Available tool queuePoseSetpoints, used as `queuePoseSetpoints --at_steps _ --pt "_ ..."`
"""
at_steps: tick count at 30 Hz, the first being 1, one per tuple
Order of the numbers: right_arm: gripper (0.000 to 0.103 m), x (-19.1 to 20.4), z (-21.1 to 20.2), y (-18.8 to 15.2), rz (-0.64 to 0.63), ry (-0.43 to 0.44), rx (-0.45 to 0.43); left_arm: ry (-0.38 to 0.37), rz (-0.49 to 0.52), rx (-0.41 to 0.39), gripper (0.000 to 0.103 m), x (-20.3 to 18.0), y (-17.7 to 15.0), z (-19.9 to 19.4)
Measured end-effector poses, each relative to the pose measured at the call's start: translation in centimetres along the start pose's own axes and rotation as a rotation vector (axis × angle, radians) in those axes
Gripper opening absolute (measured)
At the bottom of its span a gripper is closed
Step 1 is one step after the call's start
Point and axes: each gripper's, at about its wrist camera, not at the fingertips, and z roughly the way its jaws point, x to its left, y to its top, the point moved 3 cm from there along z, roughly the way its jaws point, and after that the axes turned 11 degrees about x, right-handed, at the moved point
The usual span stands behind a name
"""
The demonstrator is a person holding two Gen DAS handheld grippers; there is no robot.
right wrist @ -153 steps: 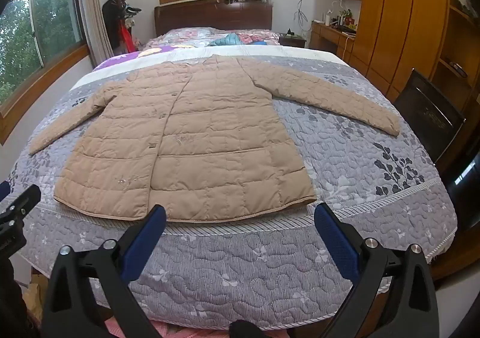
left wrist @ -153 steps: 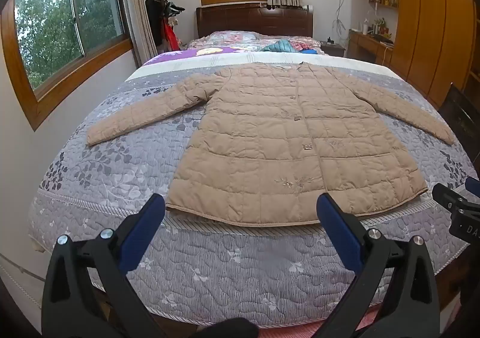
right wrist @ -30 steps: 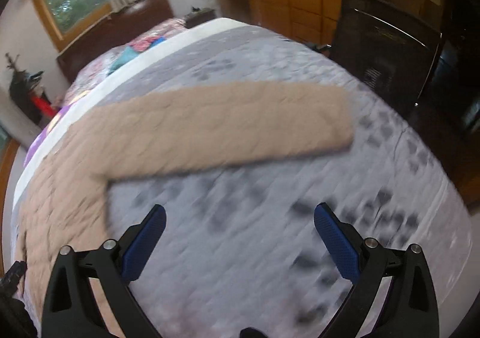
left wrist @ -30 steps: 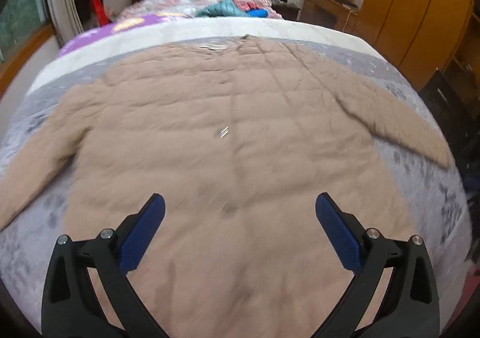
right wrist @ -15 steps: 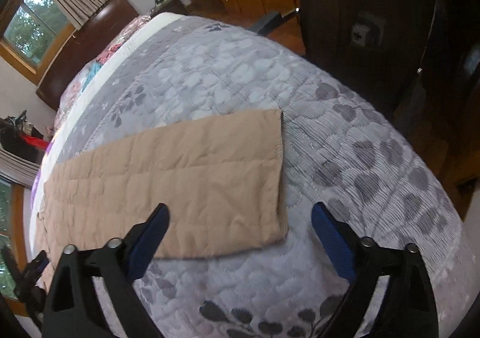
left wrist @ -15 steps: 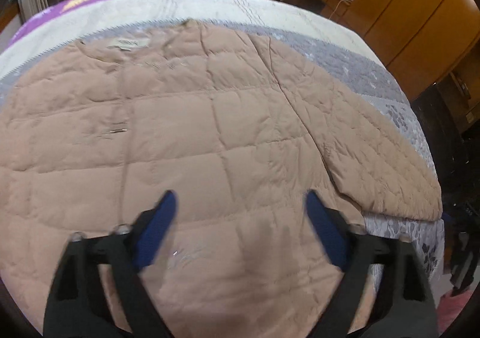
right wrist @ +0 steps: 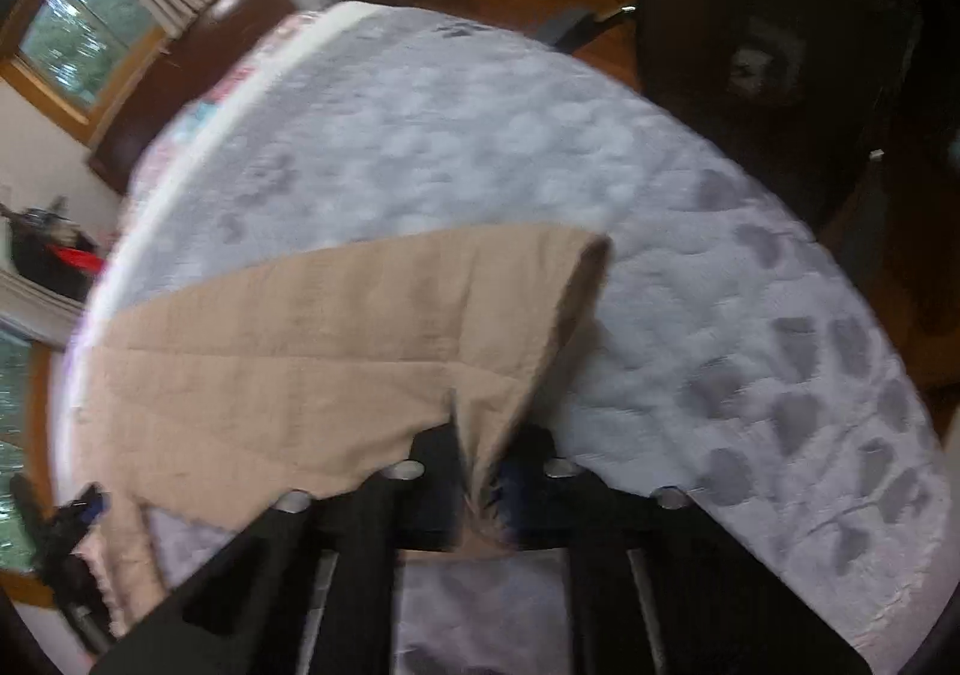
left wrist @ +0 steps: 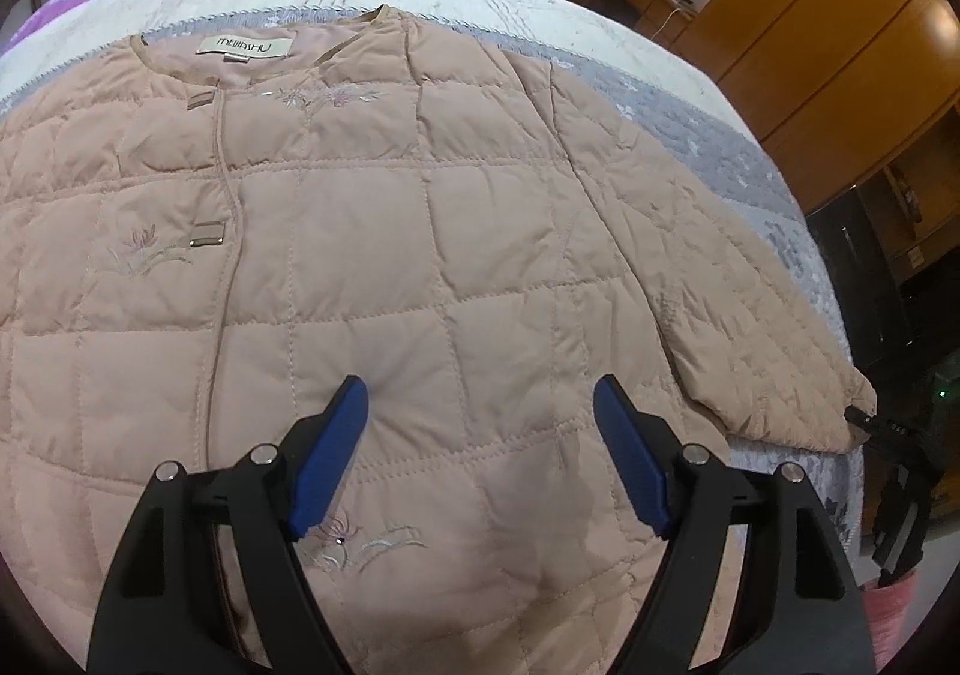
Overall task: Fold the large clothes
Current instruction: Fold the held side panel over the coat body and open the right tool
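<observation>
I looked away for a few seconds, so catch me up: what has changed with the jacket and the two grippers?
Both grippers came in from the bed's foot. The right gripper has just closed on the sleeve cuff, lifting it. The left gripper, jaws narrowing but open, hovers over the jacket chest. The jacket body stays flat on the bedspread.

My left camera looks steeply down, close over the coat's point(left wrist: 420, 231) chest. My right camera looks close along its sleeve point(right wrist: 336, 351). Both views share that sleeve and the bed point(right wrist: 690, 279).
</observation>
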Motion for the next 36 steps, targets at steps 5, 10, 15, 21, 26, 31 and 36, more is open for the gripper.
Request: queuePoseSetpoints --at_steps 5,10,15,21,26,31,36 --pt "0.007 4.5 -3.0 -0.6 -0.082 0.187 -0.085 -0.042 -0.018 0.001 0.071 0.8 0.1 -0.5" --pt "0.007 14.6 -3.2 -2.2 -0.296 0.215 -0.08 -0.069 -0.03 0.004 0.071 1.3 -0.2 -1.2" --pt "0.007 22.5 0.3 -3.7 -0.45 0.137 -0.033 -0.074 -0.025 -0.008 0.071 2.1 -0.8 -2.3" --pt "0.007 27.9 4.7 -5.6 -0.552 0.111 0.039 -0.055 -0.031 -0.034 0.071 3.8 -1.6 -3.9" --pt "0.014 29.7 8.2 -6.5 -0.582 0.1 0.12 -0.049 -0.032 -0.026 0.071 5.0 -2.1 -4.1" --pt "0.037 28.8 6.2 -6.9 -0.554 0.307 0.148 -0.072 -0.013 -0.025 0.071 3.9 -2.1 -4.2" --pt "0.039 25.7 2.5 -4.7 -0.449 0.345 0.026 -0.173 0.04 0.012 0.071 -0.6 -2.3 -3.7"
